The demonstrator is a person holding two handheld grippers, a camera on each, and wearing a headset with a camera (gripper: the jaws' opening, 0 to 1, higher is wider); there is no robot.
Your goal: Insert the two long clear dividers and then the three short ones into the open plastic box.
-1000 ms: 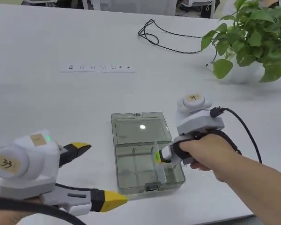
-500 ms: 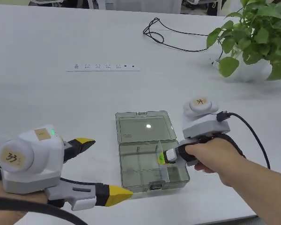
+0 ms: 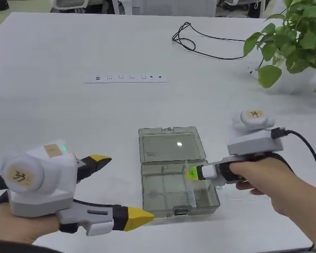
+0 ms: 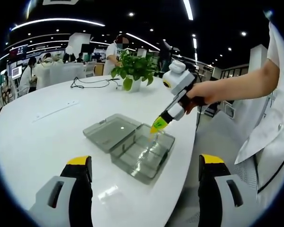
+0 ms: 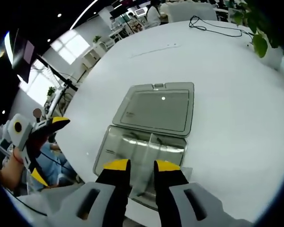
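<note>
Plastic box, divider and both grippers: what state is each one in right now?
Plastic box: open, lid lying flat on the table.
Clear divider: upright in the box's right part, gripped at its top.
Right gripper: shut on the clear divider.
Left gripper: open, empty, held off the table, left of the box.

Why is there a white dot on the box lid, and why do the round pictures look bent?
Head view: the dot on the lid is glare, likely a ceiling lamp mirrored in the clear plastic. Right gripper view: the same glint shows. Left gripper view: the fisheye lens bows the table edge; ceiling strip lights show.
</note>
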